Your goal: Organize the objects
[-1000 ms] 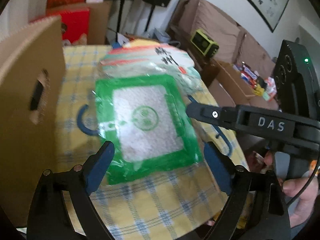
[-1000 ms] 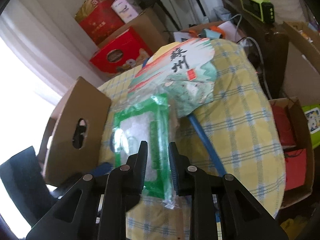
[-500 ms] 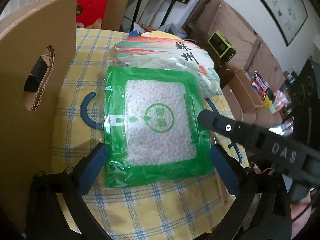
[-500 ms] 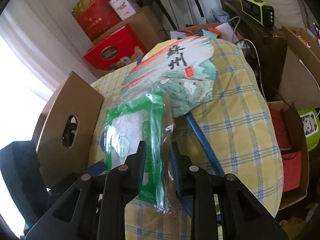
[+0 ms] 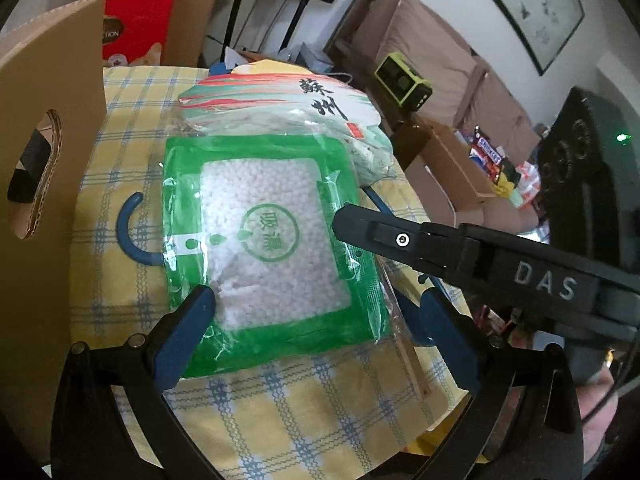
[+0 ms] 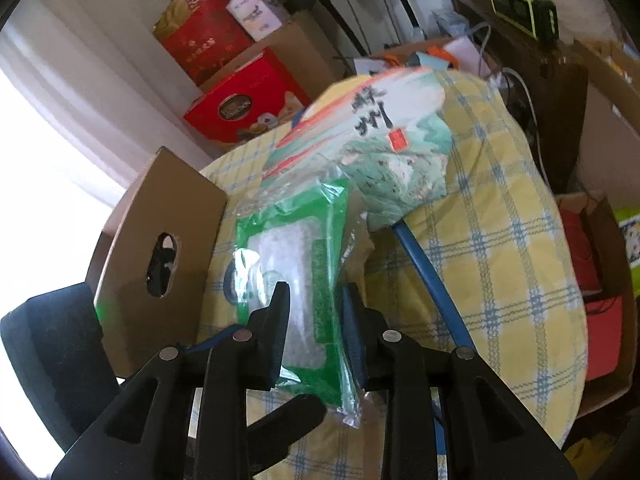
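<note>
A green-framed plastic pouch of white beads (image 5: 264, 240) hangs tilted just above the yellow plaid tablecloth (image 5: 300, 412). My right gripper (image 6: 316, 320) is shut on the pouch (image 6: 304, 240) along its right edge, and one of its fingers (image 5: 400, 240) reaches in from the right. My left gripper (image 5: 316, 308) stands open wide at the pouch's lower edge, its blue pads on either side without pressing it. A painted paper fan (image 5: 304, 108) lies behind the pouch. A blue hook (image 5: 128, 236) shows at the pouch's left edge.
A tall cardboard box (image 5: 40, 160) with a handle hole stands close on the left. The fan's blue handle (image 6: 432, 280) runs across the cloth (image 6: 500, 240) to the right. Red gift boxes (image 6: 240, 108) sit beyond the table, and open cartons (image 6: 600, 300) sit on the floor at right.
My left gripper's jaws have spread a little wider around the pouch. The pouch stays in the right gripper's grip and has tilted slightly; neither hand has shifted much.
</note>
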Demonstrator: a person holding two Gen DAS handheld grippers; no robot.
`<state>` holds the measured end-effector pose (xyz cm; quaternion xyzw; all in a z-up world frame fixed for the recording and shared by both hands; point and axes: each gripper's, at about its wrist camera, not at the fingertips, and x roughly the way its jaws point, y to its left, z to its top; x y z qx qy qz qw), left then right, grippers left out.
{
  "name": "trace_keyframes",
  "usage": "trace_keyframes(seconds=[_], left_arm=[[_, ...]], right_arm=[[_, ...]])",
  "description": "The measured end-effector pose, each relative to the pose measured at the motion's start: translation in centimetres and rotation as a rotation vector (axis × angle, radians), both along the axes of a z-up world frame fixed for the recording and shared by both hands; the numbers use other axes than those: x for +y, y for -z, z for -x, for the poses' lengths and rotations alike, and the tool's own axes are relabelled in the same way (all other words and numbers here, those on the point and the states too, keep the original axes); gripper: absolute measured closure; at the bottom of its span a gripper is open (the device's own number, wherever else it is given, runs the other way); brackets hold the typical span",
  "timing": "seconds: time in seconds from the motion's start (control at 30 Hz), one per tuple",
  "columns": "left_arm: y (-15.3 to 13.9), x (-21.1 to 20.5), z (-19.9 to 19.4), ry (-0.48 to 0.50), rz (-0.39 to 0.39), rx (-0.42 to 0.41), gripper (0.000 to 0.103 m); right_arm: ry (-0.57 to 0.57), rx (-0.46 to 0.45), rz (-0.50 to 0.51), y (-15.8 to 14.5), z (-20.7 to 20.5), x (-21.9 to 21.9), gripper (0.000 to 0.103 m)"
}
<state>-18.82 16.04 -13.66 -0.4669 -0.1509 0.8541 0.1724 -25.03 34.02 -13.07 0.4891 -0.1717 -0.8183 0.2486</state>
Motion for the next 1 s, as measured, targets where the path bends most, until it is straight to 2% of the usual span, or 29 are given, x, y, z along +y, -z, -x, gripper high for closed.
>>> trace_keyframes(seconds=[0.1, 0.23, 0.37, 0.43, 0.7, 0.77, 0.83, 1.0], left_arm=[[0.0, -0.6, 0.1, -0.052, 0.033, -0.021, 0.004], [0.2, -1.2, 0.1, -0.088, 0.075, -0.03, 0.004], [0.5, -0.8, -0.1, -0.09, 0.121, -0.021, 0.004], [0.6, -0.6, -0.2, -0.084, 0.134, -0.012, 0.002], [0.3, -1.1, 0.1, 0.008, 0.02, -0.007, 0.001], [0.2, -1.0, 0.2, 0.026, -0.022, -0.015, 0.001], [0.1, -0.5, 0.2, 0.051, -0.042, -0.014, 0.001], [0.0, 0.7, -0.1, 0.077, -0.006, 0.002, 0.001]], right_arm=[[-0.008, 0.008, -0.034, -0.2, -0.1, -0.2, 0.079], [-0.024, 0.031, -0.117, -0.4, -0.2, -0.9, 0.093], [-0.029, 0.021, -0.082, -0.1, -0.2, -0.5, 0.097], [-0.049, 0.013, -0.022, -0.1, -0.4, -0.3, 0.097], [-0.053, -0.004, 0.103, -1.0, -0.9, 0.7, 0.099], [-0.073, -0.009, 0.169, -1.6, -1.3, 1.0, 0.101], [-0.066, 0.018, 0.122, -2.4, -1.7, 0.8, 0.101], [0.008, 0.062, -0.058, -3.0, -1.6, 1.1, 0.097]])
